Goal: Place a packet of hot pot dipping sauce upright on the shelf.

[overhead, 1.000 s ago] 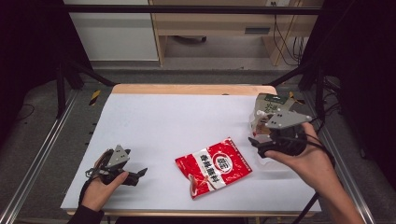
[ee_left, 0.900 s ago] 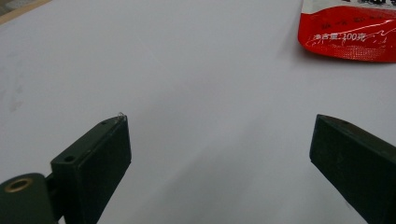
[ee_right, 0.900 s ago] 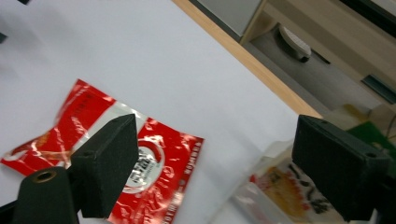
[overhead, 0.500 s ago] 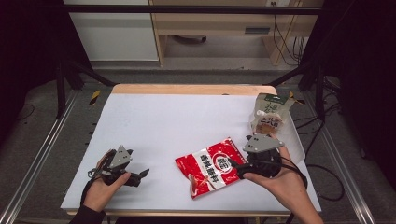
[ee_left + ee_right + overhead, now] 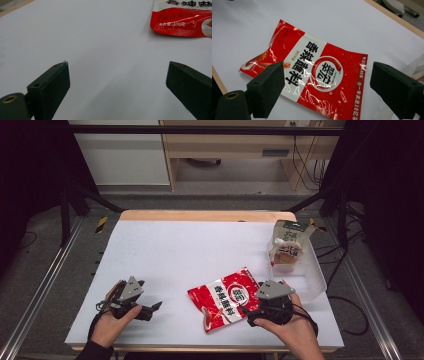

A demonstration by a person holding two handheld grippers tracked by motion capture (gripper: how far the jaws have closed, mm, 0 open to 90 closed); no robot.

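Note:
A red and white sachet (image 5: 227,298) with printed characters lies flat on the white table (image 5: 200,250), front centre. My right gripper (image 5: 250,312) sits at the sachet's right edge, held low by a hand. In the right gripper view its jaws stand wide apart, open, with the sachet (image 5: 312,72) between and beyond them. My left gripper (image 5: 152,309) rests at the front left, open, jaws pointing right toward the sachet (image 5: 183,18) across bare table.
A clear plastic bin (image 5: 307,280) stands at the table's right edge, with a green and white spouted pouch (image 5: 287,245) upright in it. A wooden strip (image 5: 205,215) borders the table's far edge. Metal rails run down both sides.
My right gripper has come down and left from beside the bin to the sachet's right edge. The left gripper has barely moved.

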